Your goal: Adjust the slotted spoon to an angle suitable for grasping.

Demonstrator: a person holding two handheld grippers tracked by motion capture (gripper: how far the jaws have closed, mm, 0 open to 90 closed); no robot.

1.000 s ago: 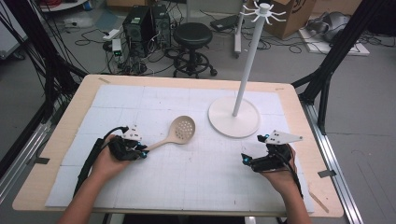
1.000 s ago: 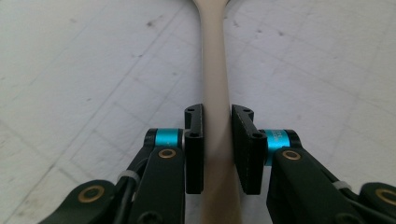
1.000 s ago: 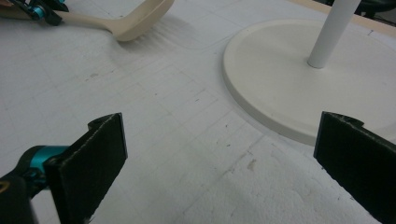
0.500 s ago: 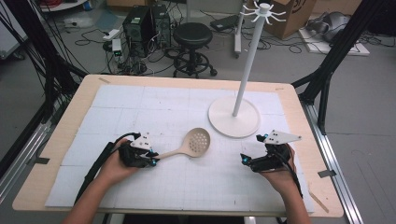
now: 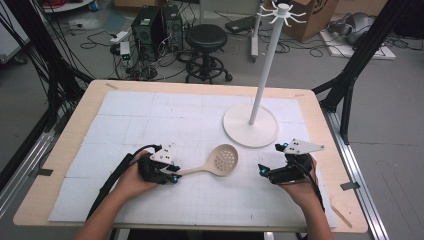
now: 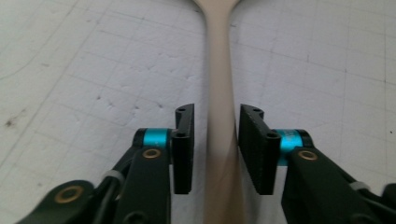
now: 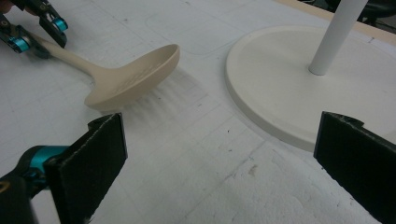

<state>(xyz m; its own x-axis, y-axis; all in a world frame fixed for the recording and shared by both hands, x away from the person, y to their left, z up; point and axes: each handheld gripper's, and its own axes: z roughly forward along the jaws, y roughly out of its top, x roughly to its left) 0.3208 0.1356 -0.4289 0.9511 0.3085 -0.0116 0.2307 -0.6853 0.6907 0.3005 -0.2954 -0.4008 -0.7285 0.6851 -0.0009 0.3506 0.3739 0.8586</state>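
Note:
A beige slotted spoon [image 5: 224, 160] lies across the white mat, bowl to the right. My left gripper [image 5: 173, 176] is shut on the end of its handle; in the left gripper view the handle [image 6: 219, 70] runs straight out between the two black jaws [image 6: 216, 116]. My right gripper [image 5: 263, 170] rests on the mat to the right of the bowl, open and holding nothing. In the right gripper view its wide-apart jaws [image 7: 219, 163] frame the spoon's bowl [image 7: 133, 77] and the stand's base [image 7: 280, 70].
A white hook stand [image 5: 265, 65] rises from a round base [image 5: 250, 127] behind the spoon, with hooks at its top. The white gridded mat [image 5: 150, 120] covers the wooden table [image 5: 65, 150]. A stool and computer gear stand on the floor beyond.
My left gripper has carried the spoon to the right and nearer the table's front, turning the bowl toward the right gripper. The right gripper has stayed in place.

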